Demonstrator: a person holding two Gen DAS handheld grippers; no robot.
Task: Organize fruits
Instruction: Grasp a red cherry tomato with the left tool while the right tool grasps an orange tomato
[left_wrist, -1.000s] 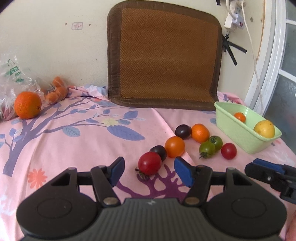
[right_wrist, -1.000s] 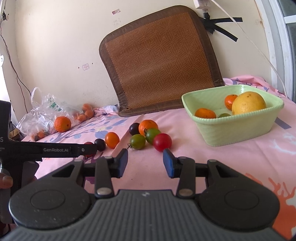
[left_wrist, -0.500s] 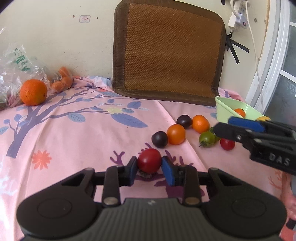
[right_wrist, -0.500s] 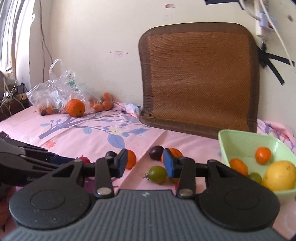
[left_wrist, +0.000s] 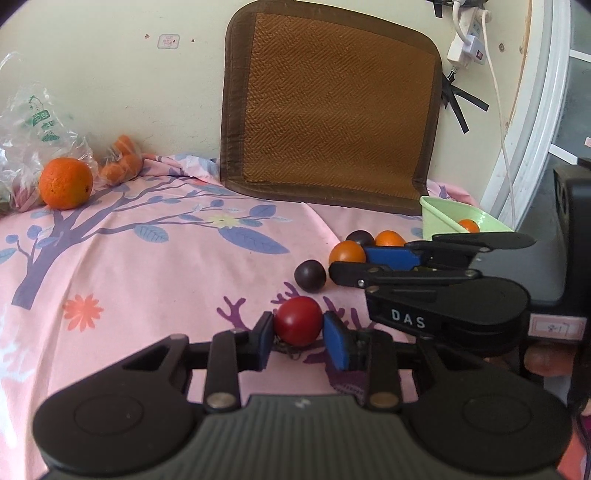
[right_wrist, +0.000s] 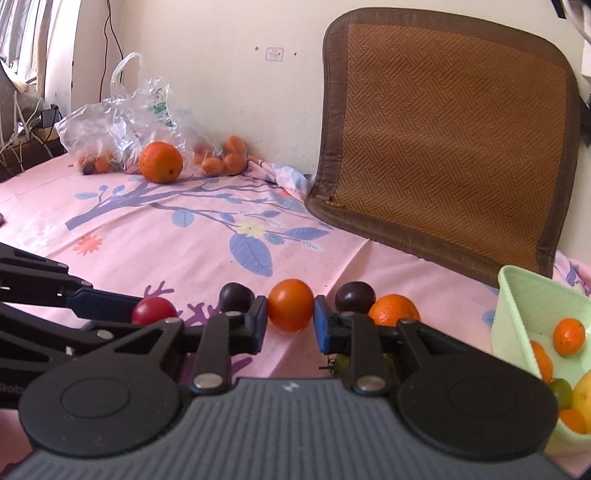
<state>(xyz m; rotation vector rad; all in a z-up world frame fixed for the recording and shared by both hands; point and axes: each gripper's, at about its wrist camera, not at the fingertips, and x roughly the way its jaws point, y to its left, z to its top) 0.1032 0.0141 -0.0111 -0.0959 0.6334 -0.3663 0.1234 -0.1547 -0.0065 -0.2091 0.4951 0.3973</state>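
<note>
Red tomato (left_wrist: 297, 320) now pinched in left gripper (left_wrist: 298, 338), low over pink cloth (left_wrist: 147, 295). Right gripper (right_wrist: 290, 322) has swung in, pads closing round orange tomato (right_wrist: 290, 309) (contact unclear). Two picks under way; green basket (right_wrist: 524, 295) waits just right.

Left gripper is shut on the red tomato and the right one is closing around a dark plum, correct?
Not quite. The left gripper does hold the red tomato, but the right gripper brackets the orange tomato, as the right wrist view shows; the dark plums lie beside it.
</note>
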